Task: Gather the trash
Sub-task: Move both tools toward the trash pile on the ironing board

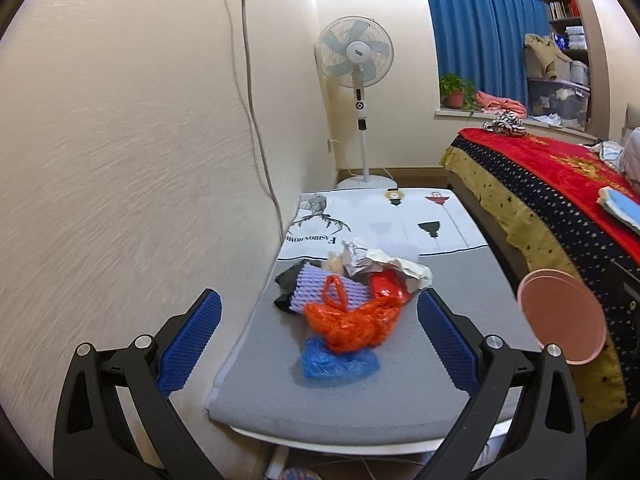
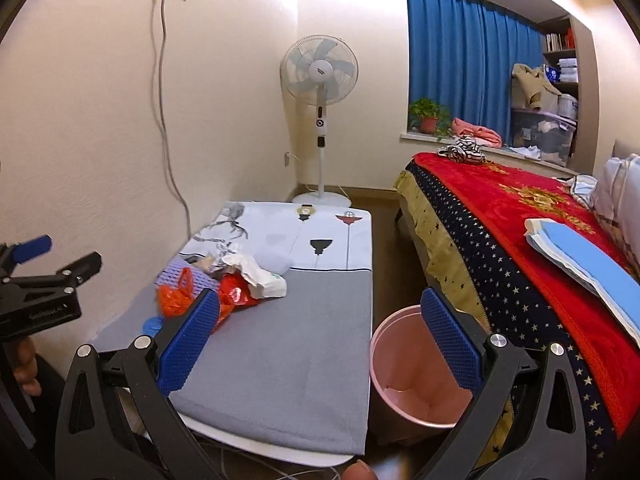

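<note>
A heap of trash lies on the low table (image 1: pixel 360 400): an orange plastic bag (image 1: pixel 348 322), a blue crumpled bag (image 1: pixel 340 362), a purple foam net (image 1: pixel 320 292), a red wrapper (image 1: pixel 386 284) and crumpled white paper (image 1: pixel 384 260). My left gripper (image 1: pixel 320 320) hangs open in front of the heap, empty. The same heap (image 2: pixel 224 284) shows left in the right wrist view. My right gripper (image 2: pixel 320 324) is open and empty above the table's right edge, over a pink bin (image 2: pixel 404 376) on the floor. The left gripper (image 2: pixel 44 280) also appears at that view's left edge.
A wall with a hanging cable (image 1: pixel 256 120) runs along the table's left side. A bed with a red blanket (image 2: pixel 520 220) stands to the right, the bin between it and the table. A standing fan (image 2: pixel 320 80) is at the far corner. Fingers (image 2: pixel 360 472) show at the bottom.
</note>
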Demonstrator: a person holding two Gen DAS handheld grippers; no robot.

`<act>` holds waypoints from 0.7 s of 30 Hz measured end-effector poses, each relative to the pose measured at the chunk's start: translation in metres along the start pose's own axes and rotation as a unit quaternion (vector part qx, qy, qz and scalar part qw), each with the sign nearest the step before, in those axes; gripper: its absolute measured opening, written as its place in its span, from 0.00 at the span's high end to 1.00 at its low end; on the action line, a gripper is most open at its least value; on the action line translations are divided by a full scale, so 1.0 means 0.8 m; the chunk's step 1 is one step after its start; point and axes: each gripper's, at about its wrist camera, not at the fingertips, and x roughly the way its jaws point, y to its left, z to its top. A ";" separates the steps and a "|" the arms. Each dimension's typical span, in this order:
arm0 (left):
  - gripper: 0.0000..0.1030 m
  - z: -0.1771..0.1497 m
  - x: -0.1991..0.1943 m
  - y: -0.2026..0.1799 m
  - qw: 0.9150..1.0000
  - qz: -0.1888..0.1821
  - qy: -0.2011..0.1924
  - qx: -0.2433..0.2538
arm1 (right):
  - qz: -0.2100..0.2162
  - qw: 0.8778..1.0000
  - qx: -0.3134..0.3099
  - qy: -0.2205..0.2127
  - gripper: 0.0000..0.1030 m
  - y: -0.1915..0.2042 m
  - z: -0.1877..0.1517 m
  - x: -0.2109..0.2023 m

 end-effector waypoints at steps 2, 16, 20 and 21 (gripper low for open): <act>0.07 0.003 0.014 0.004 1.000 -0.005 0.004 -0.011 | -0.002 1.000 0.000 0.002 0.05 0.001 0.002 0.011; 0.07 0.042 0.079 0.028 0.998 0.055 -0.011 0.009 | -0.019 1.000 -0.014 0.015 0.05 0.021 0.008 0.128; 0.07 0.048 0.101 0.047 0.998 0.068 0.002 -0.011 | -0.013 0.999 -0.011 0.035 0.05 0.034 -0.002 0.181; 0.07 0.047 0.108 0.052 0.997 0.071 0.009 -0.018 | -0.007 0.999 -0.015 0.041 0.05 0.041 -0.005 0.199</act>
